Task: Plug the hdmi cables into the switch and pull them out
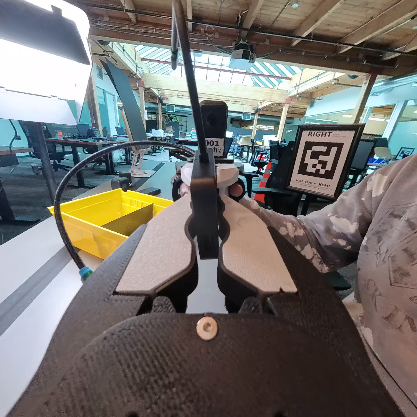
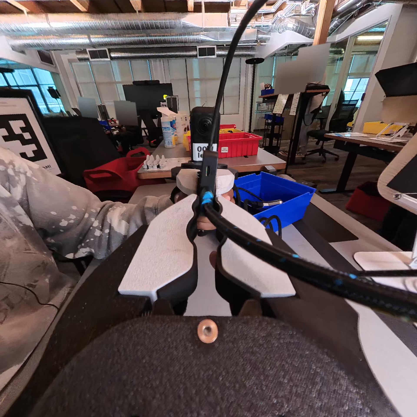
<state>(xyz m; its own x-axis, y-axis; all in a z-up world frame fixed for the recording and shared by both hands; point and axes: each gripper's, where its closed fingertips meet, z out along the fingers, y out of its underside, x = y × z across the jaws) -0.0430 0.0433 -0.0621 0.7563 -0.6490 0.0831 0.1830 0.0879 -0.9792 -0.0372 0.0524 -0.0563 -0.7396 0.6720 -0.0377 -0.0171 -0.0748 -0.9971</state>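
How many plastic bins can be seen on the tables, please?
3: a yellow bin beside the left tool, a blue bin behind the right tool, a red bin farther back. More may be hidden.

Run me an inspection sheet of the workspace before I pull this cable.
Surface: white table, grey stripe.
Job's things: black switch held edge-on; blue-collared HDMI plug at its port, seating unclear.
Clutter: yellow bin; blue bin holding spare cables.
Grippers: left gripper shut on switch; right gripper shut on plug.
Cables: braided cable trails lower right; thin lead rises from switch.
Surroundings: open office, desks, chairs; framed marker sign.
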